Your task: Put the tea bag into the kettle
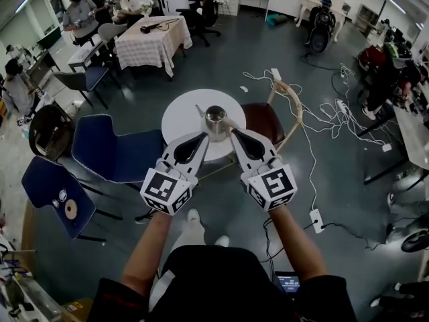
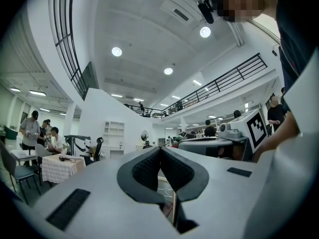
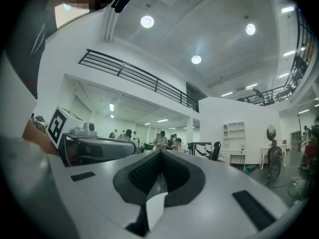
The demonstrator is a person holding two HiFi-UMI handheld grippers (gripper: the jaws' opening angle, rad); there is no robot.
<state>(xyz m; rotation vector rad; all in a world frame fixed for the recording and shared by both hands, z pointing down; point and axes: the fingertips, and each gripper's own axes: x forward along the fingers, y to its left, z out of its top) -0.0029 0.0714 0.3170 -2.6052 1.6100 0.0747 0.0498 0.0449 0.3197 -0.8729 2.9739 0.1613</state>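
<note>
Kettle (image 1: pixel 216 121) — near left tongs (image 1: pixel 204 136), right tongs (image 1: pixel 234 133)

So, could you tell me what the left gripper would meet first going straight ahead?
Probably the kettle on the round table, just beyond the left gripper; whether it would pass above it is unclear.

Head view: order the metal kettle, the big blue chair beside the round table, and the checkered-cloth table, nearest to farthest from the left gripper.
1. Metal kettle, on the round white table, just ahead of the left gripper.
2. Blue chair, off to the gripper's left.
3. Checkered-cloth table, far back on the left.
</note>
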